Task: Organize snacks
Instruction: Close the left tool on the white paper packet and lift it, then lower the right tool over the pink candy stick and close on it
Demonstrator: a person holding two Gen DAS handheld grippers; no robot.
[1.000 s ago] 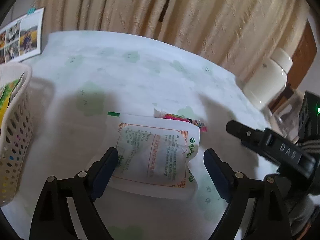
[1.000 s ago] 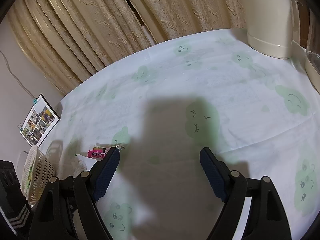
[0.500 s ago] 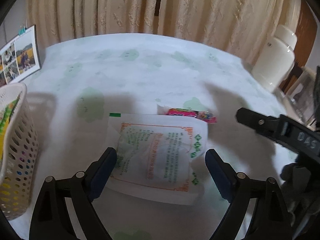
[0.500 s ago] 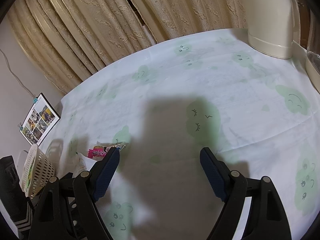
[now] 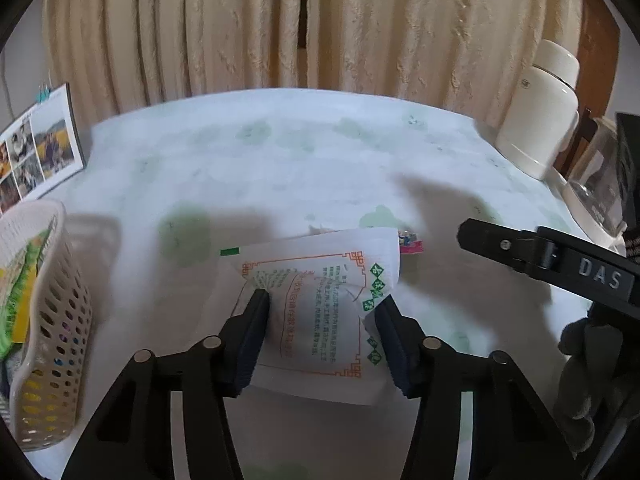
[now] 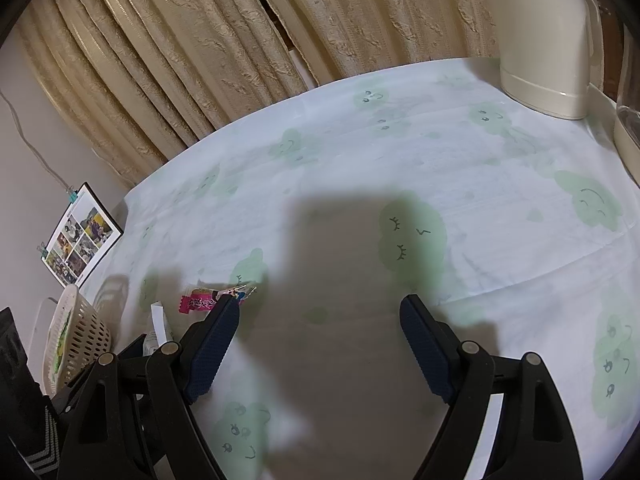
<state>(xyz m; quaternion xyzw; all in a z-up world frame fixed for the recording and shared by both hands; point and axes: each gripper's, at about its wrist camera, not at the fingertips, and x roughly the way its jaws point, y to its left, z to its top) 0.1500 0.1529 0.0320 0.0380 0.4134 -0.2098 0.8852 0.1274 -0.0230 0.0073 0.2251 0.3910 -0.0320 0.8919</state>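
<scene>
- The left claw (image 5: pixel 320 322) has its two dark blue ribbed pads pressed against the sides of a flat white paper snack packet printed with an orange border and green diamonds (image 5: pixel 316 312). The packet buckles upward between them, so the claw seems to be clamped on it, though its near edge looks to rest on the counter.
- Gripping it by the two long sides probably lets the thin packet bow into a shape the pads can lift instead of sliding over.
- Just behind the packet's far right corner lies a small pink candy wrapper (image 5: pixel 410 242), mostly hidden in the left view. In the right view the same wrapper (image 6: pixel 202 303) lies flat on the counter, not yet collected.
- To the left stands a cream perforated plastic basket (image 5: pixel 52 320), already holding green and yellow packs. It is the likely destination, and it sits near enough for a short carry.
- The right claw (image 6: pixel 318 320) is spread wide with nothing between its pads, over a shaded patch of counter, probably kept clear until needed.
- The counter (image 6: pixel 500 200) wears a white cloth with pale green cloud faces.
- Farther off are a cream kettle (image 6: pixel 548 36) at the right, a clipped photo collage (image 5: pixel 38 148) at the left, and beige curtains (image 5: pixel 280 24) behind.
</scene>
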